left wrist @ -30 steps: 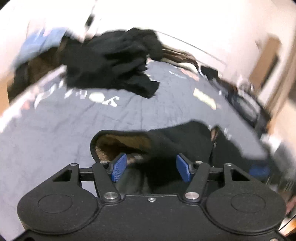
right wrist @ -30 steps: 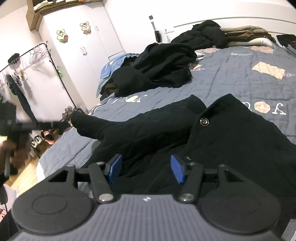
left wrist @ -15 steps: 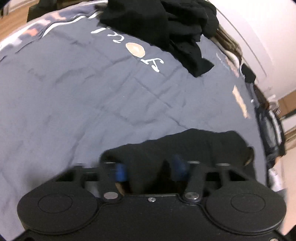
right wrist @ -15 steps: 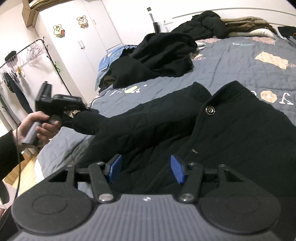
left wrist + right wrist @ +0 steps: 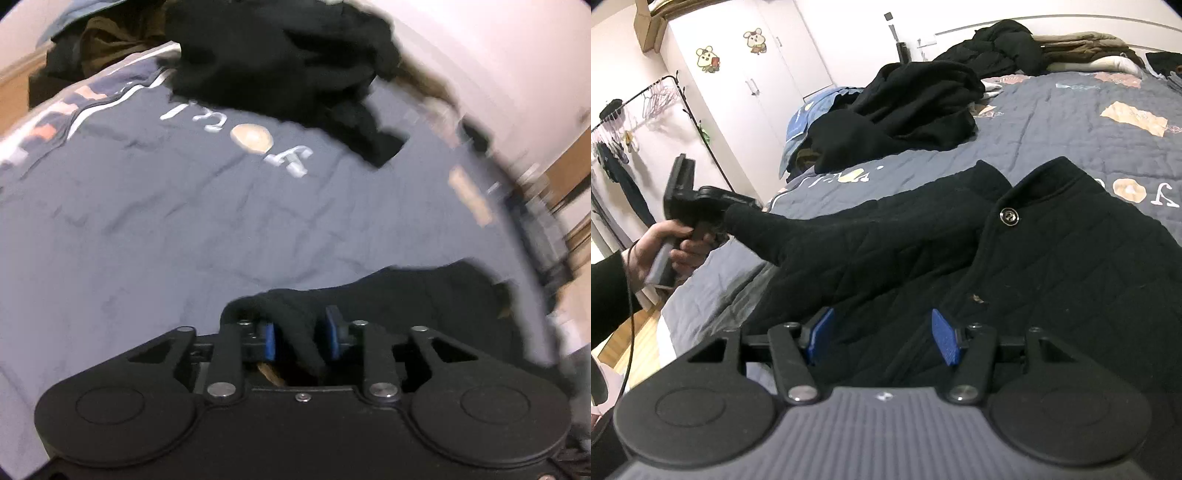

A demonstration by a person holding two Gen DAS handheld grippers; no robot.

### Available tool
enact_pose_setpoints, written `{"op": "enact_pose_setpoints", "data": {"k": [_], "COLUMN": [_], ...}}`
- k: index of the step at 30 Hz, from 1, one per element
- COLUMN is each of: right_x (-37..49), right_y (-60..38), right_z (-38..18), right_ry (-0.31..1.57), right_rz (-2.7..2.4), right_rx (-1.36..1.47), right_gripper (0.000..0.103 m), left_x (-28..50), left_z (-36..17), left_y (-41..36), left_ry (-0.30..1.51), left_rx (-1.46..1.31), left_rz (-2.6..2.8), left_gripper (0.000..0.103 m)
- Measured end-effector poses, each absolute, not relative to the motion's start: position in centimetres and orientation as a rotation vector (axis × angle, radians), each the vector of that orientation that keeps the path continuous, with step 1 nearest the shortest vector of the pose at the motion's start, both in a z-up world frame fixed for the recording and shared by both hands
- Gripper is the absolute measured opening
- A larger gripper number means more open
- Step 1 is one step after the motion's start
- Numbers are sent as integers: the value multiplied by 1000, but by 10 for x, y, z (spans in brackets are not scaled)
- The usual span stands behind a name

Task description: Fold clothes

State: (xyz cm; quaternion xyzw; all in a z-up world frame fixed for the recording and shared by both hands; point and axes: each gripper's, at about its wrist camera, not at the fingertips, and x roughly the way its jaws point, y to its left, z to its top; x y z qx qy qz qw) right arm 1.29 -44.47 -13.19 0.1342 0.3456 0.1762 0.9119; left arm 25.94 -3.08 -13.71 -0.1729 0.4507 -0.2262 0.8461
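Note:
A black quilted jacket (image 5: 1052, 266) with a metal button lies spread on the grey-blue quilt (image 5: 1071, 122). Its sleeve (image 5: 820, 236) stretches off to the left, lifted clear of the bed. My left gripper (image 5: 301, 328) has the sleeve cuff (image 5: 295, 314) bunched between its blue pads, and its jaws are opening while the cloth still hangs from them. In the right wrist view a person's hand (image 5: 657, 247) holds that left gripper (image 5: 724, 218) at the cuff. My right gripper (image 5: 882, 328) hovers open just above the jacket's front, with nothing between its pads.
A heap of black clothes (image 5: 916, 107) sits further up the bed, seen also in the left wrist view as a dark pile (image 5: 288, 62). More folded garments lie at the headboard (image 5: 1078, 44). A clothes rack (image 5: 665, 96) and white wardrobe (image 5: 746, 74) stand left of the bed.
The left gripper closed on the sleeve cuff, moved down and out to the left, and the sleeve now stretches straight from the jacket. The right gripper stayed where it was.

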Motion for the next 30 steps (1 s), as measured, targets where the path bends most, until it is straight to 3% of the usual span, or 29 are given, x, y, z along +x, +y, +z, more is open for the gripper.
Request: {"op": "enact_pose_setpoints", "data": {"k": [2, 3, 10, 14, 21, 24, 25, 30], "right_x": [12, 12, 9, 9, 19, 26, 28, 36], "right_y": [-446, -446, -442, -433, -406, -394, -391, -379], "right_z": [-131, -130, -120, -113, -98, -96, -97, -102], "right_ry": [711, 709, 680, 664, 628, 629, 633, 658], "right_rz": [361, 363, 392, 428, 488, 509, 516, 533], "right_rx": [279, 283, 302, 331, 347, 349, 347, 334], "right_gripper": [58, 58, 58, 58, 58, 58, 58, 58], "left_x": [243, 234, 167, 151, 155, 161, 161, 160], "left_z": [-126, -119, -74, -85, -104, -111, -116, -143], "left_y": [-17, -13, -27, -59, -94, -97, -96, -67], "left_ry": [900, 879, 672, 676, 646, 704, 749, 930], "left_rx": [-397, -393, -107, 136, 309, 300, 306, 243], "left_rz": [-513, -529, -613, -638, -658, -708, -728, -795], "left_gripper": [57, 61, 61, 61, 60, 32, 14, 11]}}
